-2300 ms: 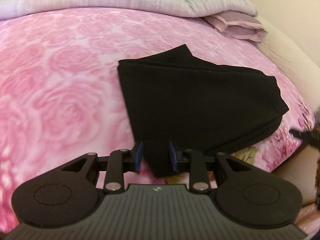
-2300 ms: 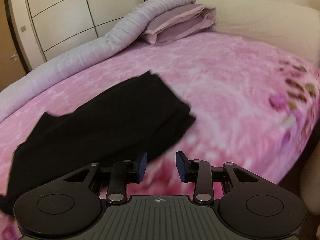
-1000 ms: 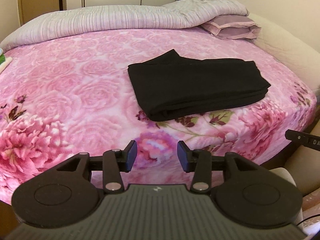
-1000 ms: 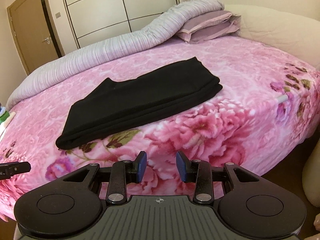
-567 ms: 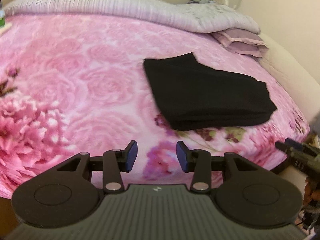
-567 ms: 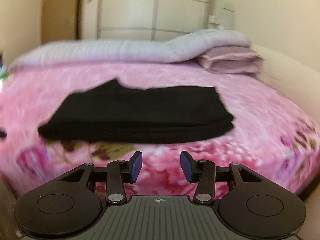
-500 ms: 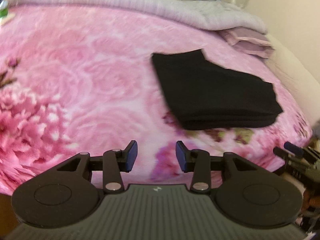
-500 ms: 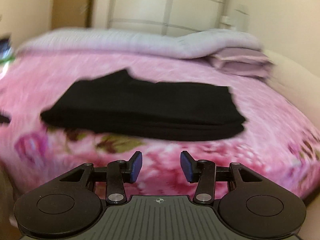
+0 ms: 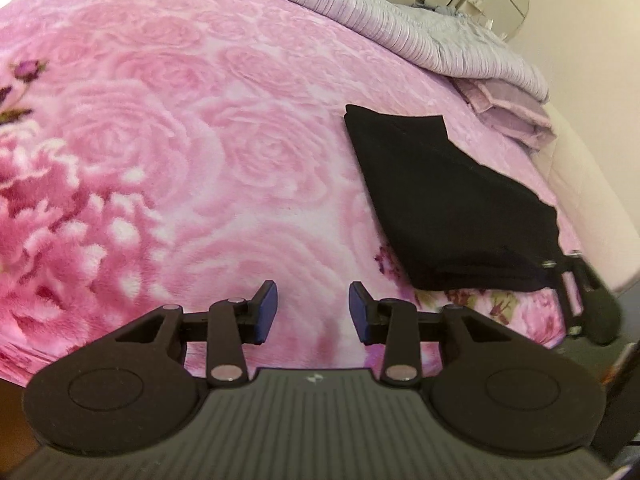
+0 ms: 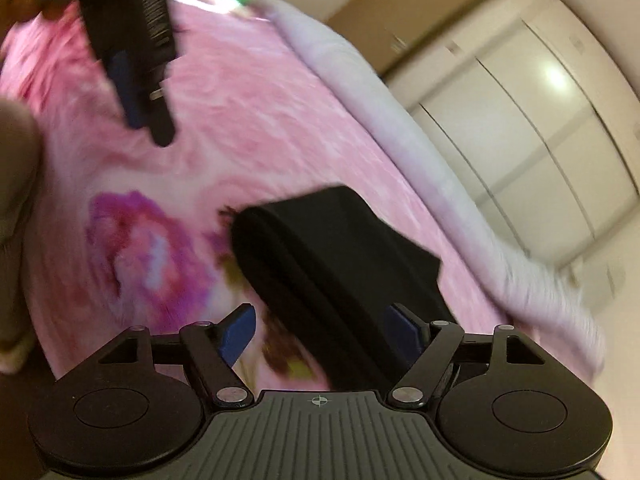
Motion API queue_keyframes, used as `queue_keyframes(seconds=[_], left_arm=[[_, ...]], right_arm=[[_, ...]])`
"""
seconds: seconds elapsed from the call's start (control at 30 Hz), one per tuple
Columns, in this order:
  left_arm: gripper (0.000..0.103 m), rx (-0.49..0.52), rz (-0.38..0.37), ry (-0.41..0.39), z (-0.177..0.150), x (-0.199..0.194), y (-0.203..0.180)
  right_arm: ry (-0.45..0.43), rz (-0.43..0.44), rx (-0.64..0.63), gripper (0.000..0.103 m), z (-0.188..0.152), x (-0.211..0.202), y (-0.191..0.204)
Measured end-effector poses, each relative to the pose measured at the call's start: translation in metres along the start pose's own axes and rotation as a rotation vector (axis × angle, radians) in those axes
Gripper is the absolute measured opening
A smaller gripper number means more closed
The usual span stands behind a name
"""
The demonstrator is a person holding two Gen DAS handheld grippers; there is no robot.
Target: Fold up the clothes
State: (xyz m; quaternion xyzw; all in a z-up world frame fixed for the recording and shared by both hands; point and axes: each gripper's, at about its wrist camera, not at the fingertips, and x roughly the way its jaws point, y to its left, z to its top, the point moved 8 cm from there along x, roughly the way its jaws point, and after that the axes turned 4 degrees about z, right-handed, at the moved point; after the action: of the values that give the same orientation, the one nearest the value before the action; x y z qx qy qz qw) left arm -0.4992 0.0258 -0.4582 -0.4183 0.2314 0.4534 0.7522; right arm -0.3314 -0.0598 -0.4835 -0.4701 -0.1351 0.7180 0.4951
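Black fabric, folded into a thick stack: the black garment (image 9: 452, 208) is lying near the bed's edge on the pink rose-print blanket (image 9: 168, 152). The right gripper (image 10: 320, 330) is straddling its near end, jaws spread wide with cloth between them, not yet pinching. The left gripper (image 9: 313, 312) is hanging open over bare blanket, well left of the garment. The risk, as I judge it: closing on only the top layers would peel the stack apart, and a drag could slide it off the edge. No containers are showing; the striped grey duvet (image 9: 400, 24) is bunched at the far side.
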Motion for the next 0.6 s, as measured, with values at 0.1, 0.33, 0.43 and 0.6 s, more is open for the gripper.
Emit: queue_keyframes(seconds=[0.1,0.33,0.43,0.6], left_arm=[[0.034,-0.010,-0.006,-0.008,0.005,0.000,0.004],[0.034,-0.019,0.017,-0.024,0.018,0.003,0.009],[0.034,-0.010,0.025,-0.020,0.021,0.005,0.007],[0.034,0.026,0.022,-0.014,0.035,0.015,-0.011]], right_arm=[[-0.012,-0.002,-0.087,0.075,0.009,0.014,0.012],[-0.020,0.022,-0.023,0.029,0.020,0.039,0.004],[-0.031,0.031,0.044,0.015,0.022,0.039,0.001],[-0.121,0.232,0.815,0.009,-0.002,0.018,-0.077]])
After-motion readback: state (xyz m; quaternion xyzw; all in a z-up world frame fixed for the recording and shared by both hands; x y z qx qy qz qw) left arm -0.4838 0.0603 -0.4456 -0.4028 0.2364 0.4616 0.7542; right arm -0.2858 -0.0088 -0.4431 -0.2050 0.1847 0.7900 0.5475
